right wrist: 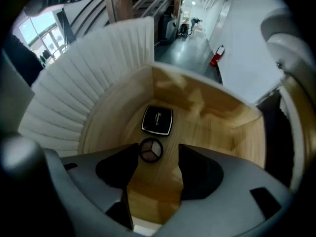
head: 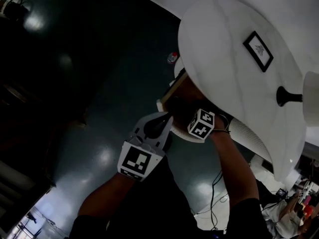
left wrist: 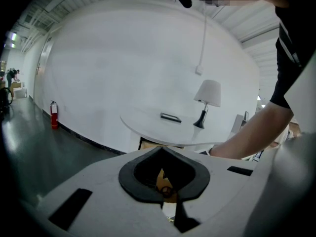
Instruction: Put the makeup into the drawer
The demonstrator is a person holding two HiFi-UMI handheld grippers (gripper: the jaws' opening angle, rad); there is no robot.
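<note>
Right gripper hung in the open wooden drawer, jaws wide apart and holding nothing, round compact flat on the drawer floor between the jaw tips, square black compact just beyond it. Left gripper was closed, empty, by the drawer's edge. White round tabletop overhung the drawer, carrying a picture frame and lamp; dark glossy floor, white wall, red extinguisher farther off.

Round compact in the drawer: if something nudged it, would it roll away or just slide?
The round compact lies flat on the smooth wooden drawer floor, so a nudge would probably slide it, not roll it. It looks small and rigid, so likely light. Its thin, shiny rim may be slippery to pinch.
</note>
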